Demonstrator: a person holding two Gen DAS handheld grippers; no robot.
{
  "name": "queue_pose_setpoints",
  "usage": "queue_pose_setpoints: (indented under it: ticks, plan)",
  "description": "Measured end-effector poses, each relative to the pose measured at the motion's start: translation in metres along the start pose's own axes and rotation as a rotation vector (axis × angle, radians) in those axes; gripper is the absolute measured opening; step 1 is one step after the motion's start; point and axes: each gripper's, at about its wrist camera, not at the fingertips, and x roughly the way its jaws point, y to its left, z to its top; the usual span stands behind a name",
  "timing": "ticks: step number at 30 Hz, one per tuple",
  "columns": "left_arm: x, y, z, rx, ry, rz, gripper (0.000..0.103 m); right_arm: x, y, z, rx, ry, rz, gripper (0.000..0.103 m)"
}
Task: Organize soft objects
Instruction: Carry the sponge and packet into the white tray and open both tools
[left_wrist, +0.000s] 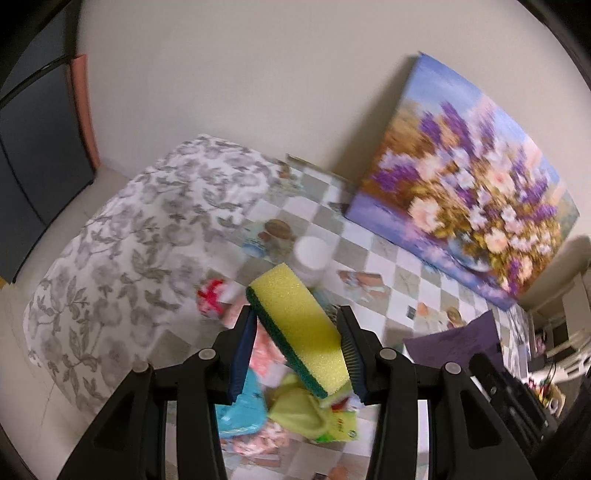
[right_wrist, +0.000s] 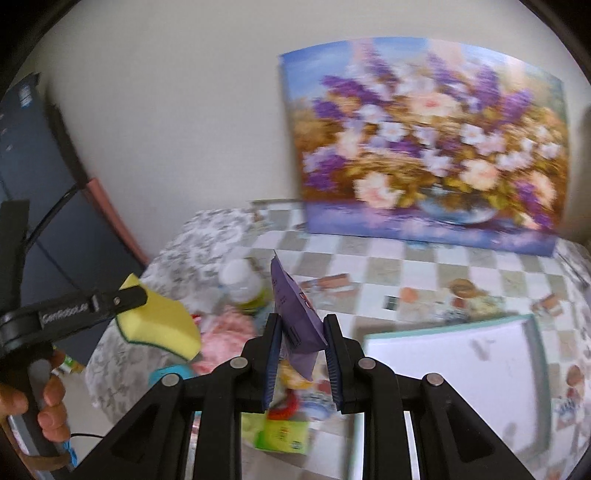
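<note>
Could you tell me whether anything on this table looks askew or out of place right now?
The yellow sponge sits skewed in the left gripper, pinched diagonally across its jaws rather than squarely. The heap of soft items below lies jumbled on the checked tablecloth. The flower painting merely leans against the wall. Nothing looks spilled or damaged.

A checkered tablecloth (right_wrist: 424, 266) carries a white tray (right_wrist: 454, 369), a white-capped bottle (left_wrist: 312, 258), and jumbled cloths (left_wrist: 243, 406).
</note>
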Motion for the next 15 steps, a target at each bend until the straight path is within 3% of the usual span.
queue_pose_setpoints:
  ticks: [15]
  plan:
    - [0.026,-0.151,-0.057,0.270,0.102,-0.121,0.047,-0.050,-0.162,-0.013,0.268,-0.003,-0.302,0.025]
